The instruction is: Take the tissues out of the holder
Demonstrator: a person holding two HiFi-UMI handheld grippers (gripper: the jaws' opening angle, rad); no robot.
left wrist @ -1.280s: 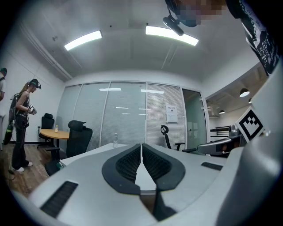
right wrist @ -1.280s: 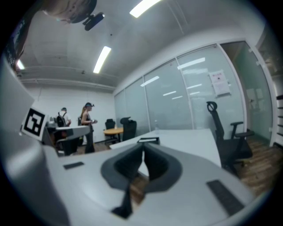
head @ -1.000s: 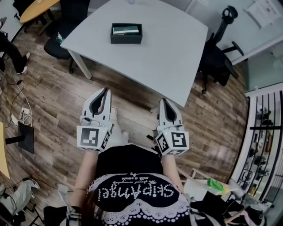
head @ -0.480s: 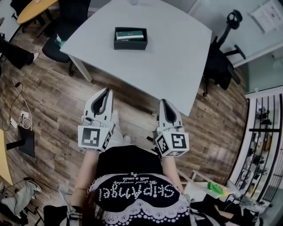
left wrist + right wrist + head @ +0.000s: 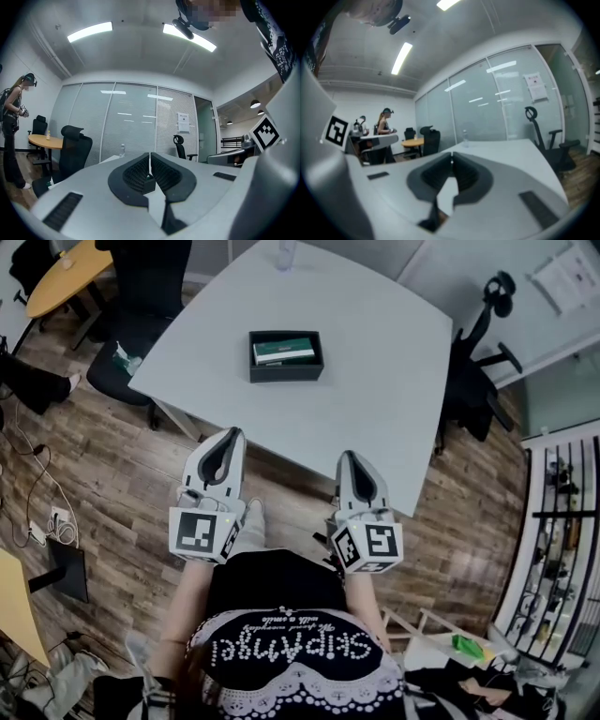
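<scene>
While left tongs [image 5: 230,433] and right tongs [image 5: 349,457] hang closed, empty, chairs [image 5: 465,390] flank the table [image 5: 375,362].

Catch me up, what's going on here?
A person stands just short of the white table, holding a claw in each hand. The left claw and right claw are both shut and empty, pointing toward the table. The black holder sits on the table with the green tissue pack inside it, and nothing is touching it. No tissues have been taken out yet.
</scene>
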